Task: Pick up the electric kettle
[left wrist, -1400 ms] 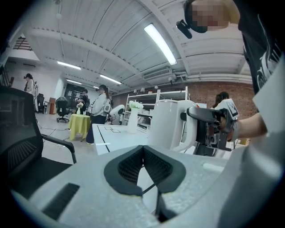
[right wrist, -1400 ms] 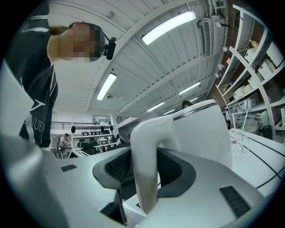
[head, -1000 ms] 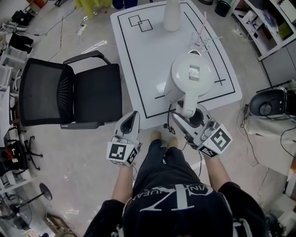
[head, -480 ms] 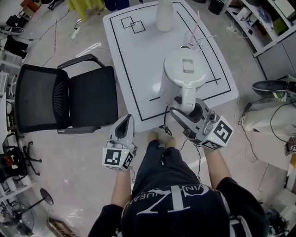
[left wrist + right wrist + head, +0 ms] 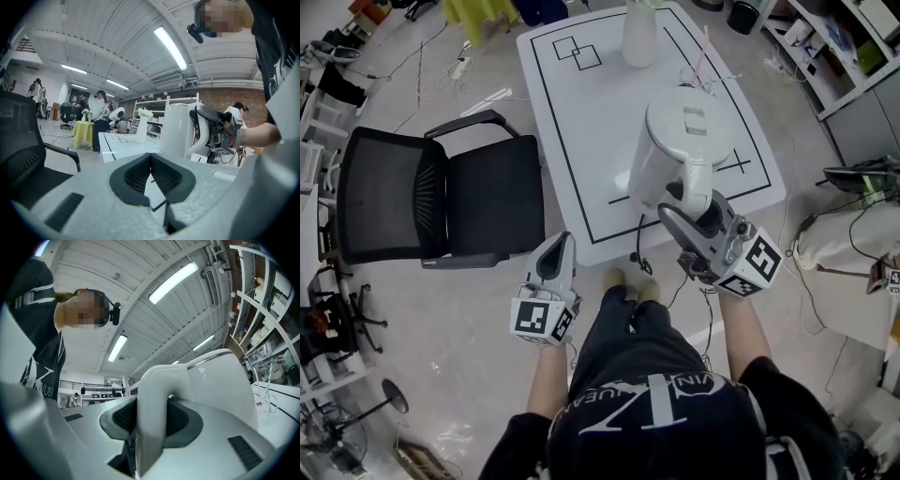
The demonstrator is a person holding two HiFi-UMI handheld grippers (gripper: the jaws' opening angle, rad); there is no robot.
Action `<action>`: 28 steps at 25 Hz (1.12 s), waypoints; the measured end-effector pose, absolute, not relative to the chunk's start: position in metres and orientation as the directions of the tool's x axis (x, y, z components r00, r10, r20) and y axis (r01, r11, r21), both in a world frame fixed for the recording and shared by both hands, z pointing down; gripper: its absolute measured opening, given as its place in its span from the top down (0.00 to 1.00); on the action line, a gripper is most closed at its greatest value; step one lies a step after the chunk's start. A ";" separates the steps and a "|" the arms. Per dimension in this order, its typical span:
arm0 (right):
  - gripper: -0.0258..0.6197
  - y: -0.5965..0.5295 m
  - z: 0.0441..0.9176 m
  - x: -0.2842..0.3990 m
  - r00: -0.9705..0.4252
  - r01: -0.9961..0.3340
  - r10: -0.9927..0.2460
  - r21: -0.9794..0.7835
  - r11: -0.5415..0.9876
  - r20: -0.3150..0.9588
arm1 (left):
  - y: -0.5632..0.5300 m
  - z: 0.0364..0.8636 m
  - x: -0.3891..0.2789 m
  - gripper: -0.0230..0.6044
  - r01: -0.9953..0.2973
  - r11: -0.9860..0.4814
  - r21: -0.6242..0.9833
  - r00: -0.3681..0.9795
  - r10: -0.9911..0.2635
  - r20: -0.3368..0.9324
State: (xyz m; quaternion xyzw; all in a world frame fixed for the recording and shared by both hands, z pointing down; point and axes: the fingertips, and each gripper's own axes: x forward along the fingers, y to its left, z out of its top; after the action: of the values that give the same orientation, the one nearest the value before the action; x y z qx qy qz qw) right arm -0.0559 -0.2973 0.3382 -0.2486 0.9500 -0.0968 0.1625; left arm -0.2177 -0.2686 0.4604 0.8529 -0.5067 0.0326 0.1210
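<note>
pads (image 5: pixel 123 417) of the right gripper (image 5: pixel 692 214) have just been closing and now clamp the handle (image 5: pixel 152 399), the natural carry point. electric kettle (image 5: pixel 684 141) sits over the white table (image 5: pixel 581 122), near its front edge. left gripper (image 5: pixel 151 161) is pinched together, empty and parked out of the way.

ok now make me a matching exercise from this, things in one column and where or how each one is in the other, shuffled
1 electric kettle
2 office chair
3 vase
4 left gripper

a black, beside the table
b fingers shut, nothing between them
c handle held by the right gripper
d at the table's far edge

Pairs: 1-c, 2-a, 3-d, 4-b. The right gripper's fingers have just been closing on the handle.
</note>
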 end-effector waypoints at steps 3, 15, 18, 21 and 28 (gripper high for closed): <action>0.76 -0.296 0.332 -0.051 -0.814 -0.443 -0.511 -0.272 0.854 -0.276 | -0.267 0.458 -0.216 0.95 -0.869 -0.467 0.167 0.492 -0.853 0.174; 0.76 -0.284 0.317 -0.010 -0.740 -0.560 -0.615 -0.257 0.788 -0.273 | -0.276 0.443 -0.201 0.95 -0.840 -0.519 0.156 0.539 -0.831 0.141; 0.76 -0.280 0.315 0.006 -0.714 -0.595 -0.646 -0.252 0.763 -0.270 | -0.281 0.439 -0.192 0.95 -0.827 -0.541 0.155 0.560 -0.818 0.132; 0.76 -0.276 0.313 0.022 -0.686 -0.630 -0.677 -0.249 0.736 -0.266 | -0.284 0.436 -0.183 0.95 -0.812 -0.562 0.154 0.581 -0.805 0.124; 0.76 -0.268 0.310 0.052 -0.630 -0.694 -0.733 -0.236 0.680 -0.258 | -0.293 0.430 -0.166 0.95 -0.787 -0.598 0.152 0.615 -0.781 0.111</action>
State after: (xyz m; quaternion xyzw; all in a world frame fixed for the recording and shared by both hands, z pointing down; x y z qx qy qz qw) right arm 0.0519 -0.2675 0.3104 -0.3961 0.9008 -0.0573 0.1682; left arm -0.1655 -0.2929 0.4296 0.8938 -0.4385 0.0165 0.0930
